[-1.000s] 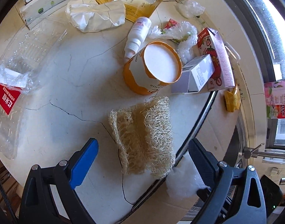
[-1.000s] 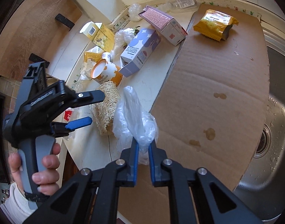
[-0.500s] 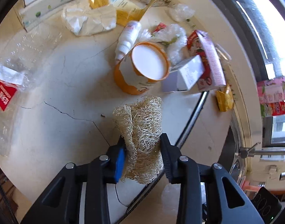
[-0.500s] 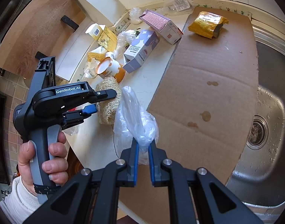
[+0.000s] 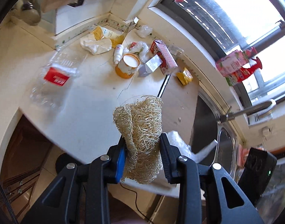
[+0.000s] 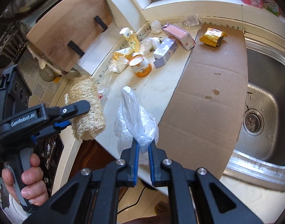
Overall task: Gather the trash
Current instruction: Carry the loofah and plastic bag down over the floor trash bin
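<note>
My left gripper [image 5: 142, 155] is shut on a tan loofah sponge [image 5: 142, 130] and holds it in the air above the white counter's [image 5: 82, 112] front edge. In the right wrist view the same loofah sponge [image 6: 88, 112] hangs at the left in the left gripper [image 6: 75, 115], gripped by a person's hand [image 6: 30, 179]. My right gripper [image 6: 142, 151] is shut on a crumpled clear plastic bag [image 6: 135, 119], lifted off the counter. Farther back lie an orange cup [image 5: 126, 66], a small white bottle [image 5: 117, 53], cartons and wrappers.
A brown cardboard sheet [image 6: 207, 93] covers the counter beside the steel sink [image 6: 262, 112]. A yellow snack packet [image 6: 212, 37] lies on its far end. A clear plastic tray with a red label [image 5: 55, 77] sits at the left. A wooden board [image 6: 67, 33] leans at the back.
The left gripper closed on the loofah and lifted it off the counter toward the front edge. The right gripper rose and drew back with the plastic bag still held.
</note>
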Available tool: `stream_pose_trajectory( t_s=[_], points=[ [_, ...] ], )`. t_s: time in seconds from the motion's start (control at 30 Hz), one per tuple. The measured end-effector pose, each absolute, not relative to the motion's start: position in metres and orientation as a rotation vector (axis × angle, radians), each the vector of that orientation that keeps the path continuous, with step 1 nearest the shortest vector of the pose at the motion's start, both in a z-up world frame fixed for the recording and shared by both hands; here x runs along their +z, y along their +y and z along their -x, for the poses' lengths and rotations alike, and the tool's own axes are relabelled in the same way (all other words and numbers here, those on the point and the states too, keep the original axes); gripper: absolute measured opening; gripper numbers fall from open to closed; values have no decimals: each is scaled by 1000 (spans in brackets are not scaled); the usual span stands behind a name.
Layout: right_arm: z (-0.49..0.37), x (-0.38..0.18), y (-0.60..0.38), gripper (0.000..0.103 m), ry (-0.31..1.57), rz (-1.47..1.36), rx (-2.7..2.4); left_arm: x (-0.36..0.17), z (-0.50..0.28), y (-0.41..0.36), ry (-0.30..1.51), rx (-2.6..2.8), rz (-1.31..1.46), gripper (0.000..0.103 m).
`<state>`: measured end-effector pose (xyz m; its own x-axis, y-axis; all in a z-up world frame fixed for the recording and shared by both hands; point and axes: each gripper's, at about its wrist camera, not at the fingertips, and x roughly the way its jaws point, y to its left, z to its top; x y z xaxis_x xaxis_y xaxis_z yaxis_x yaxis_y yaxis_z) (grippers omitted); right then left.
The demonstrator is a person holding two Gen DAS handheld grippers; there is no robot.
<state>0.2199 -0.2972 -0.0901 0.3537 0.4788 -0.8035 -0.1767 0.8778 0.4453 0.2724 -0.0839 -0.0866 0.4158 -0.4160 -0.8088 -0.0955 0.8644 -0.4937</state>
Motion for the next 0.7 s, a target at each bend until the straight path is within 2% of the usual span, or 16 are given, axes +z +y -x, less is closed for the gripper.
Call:
stream_pose_trajectory(
  t_s=[0.33,0.57,0.7],
  points=[
    [-112,-85,-241,9,1107,-293,442,-75,-132,-32,1091,-163,376,32],
    [-55,-102,-208,9,1137,-287,445,-95,-64,-6,1097,-133,294,33],
    [-43,-128,-193,9,1202,-273,437,-128,-43,3,1148,-104,254,33]
  ],
)
